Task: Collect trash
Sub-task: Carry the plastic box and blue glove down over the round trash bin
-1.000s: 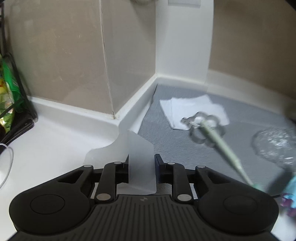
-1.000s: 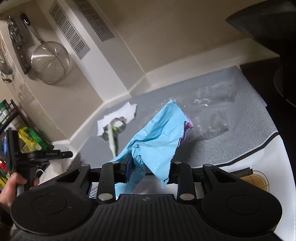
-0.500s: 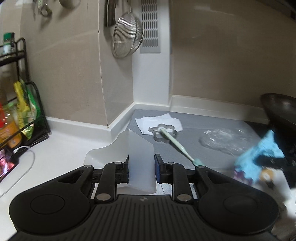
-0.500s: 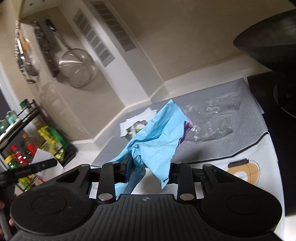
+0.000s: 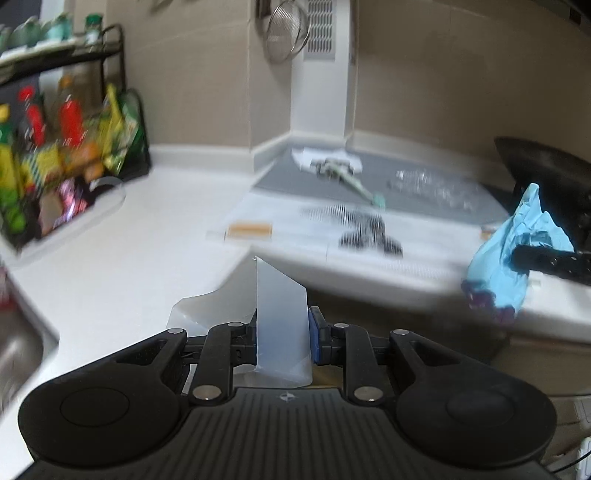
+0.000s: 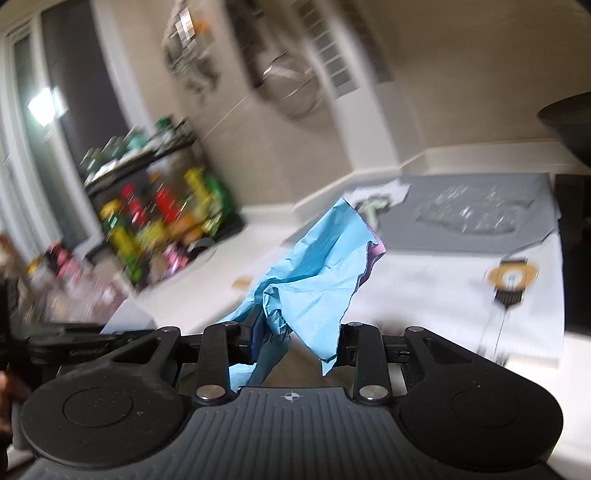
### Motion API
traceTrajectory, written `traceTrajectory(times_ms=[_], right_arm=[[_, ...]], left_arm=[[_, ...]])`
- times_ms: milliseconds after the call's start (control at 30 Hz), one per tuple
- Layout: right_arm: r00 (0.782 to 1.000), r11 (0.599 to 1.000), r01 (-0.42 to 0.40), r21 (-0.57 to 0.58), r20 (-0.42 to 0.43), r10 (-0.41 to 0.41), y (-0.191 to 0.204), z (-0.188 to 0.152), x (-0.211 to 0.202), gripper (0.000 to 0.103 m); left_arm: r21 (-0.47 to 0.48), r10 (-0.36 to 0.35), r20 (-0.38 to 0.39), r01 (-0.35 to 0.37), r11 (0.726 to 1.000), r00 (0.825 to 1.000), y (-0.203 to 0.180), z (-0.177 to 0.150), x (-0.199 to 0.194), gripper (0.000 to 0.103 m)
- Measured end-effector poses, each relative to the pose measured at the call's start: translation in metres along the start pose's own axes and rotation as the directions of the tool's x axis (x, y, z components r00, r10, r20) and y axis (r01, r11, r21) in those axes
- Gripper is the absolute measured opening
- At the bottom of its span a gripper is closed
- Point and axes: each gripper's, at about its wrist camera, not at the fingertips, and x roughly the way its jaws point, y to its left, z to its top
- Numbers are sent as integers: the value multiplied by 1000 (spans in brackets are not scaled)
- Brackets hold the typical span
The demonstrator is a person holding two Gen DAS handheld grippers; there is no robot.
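My left claw (image 5: pixel 282 334): it is squeezed onto one stiff, see-through white plastic piece (image 5: pixel 281 321), which stands up between the pads.
My right claw (image 6: pixel 295 338): it is pinched onto one crumpled blue paper (image 6: pixel 314 273). A bit of purple shows at the paper's edge.
Same blue paper, seen from my left claw: it hangs off the front edge of the white counter (image 5: pixel 110 266), on the right side.
Trash on the grey mat (image 5: pixel 413 195): one clear plastic wrap (image 5: pixel 432 186), shiny and crinkled, lies on the mat. One white paper (image 5: pixel 325 157) lies at the back of the mat, near the wall.
Other things on the grey mat: one metal flower-shaped cutter (image 5: pixel 330 166) sits on the white paper, and one pale green stick (image 5: pixel 360 188) leans out from it toward the counter's front.
Front of the grey mat: a white sheet (image 6: pixel 443 295) with one gold and black picture (image 6: pixel 511 282) on it. Any words there are too blurry to read.
Left of the grey mat: one black rack (image 5: pixel 70 147) full of bottles and packets. Too blurry to count or read their labels.
Wall above the grey mat: one metal strainer (image 5: pixel 282 35) hangs there.
Right of the grey mat: one black pan (image 5: pixel 546 173).
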Motion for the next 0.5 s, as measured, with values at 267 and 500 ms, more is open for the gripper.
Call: traceTrajectory(times_ms=[267, 500], right_arm=[[986, 998, -56, -36, -161, 50, 26, -57, -11, 34], [974, 999, -11, -42, -229, 2, 28, -80, 1, 34]], left_arm=[[-30, -4, -40, 3, 1000, 999, -8, -52, -23, 25], [-47, 3, -69, -6, 999, 998, -19, -80, -18, 25]])
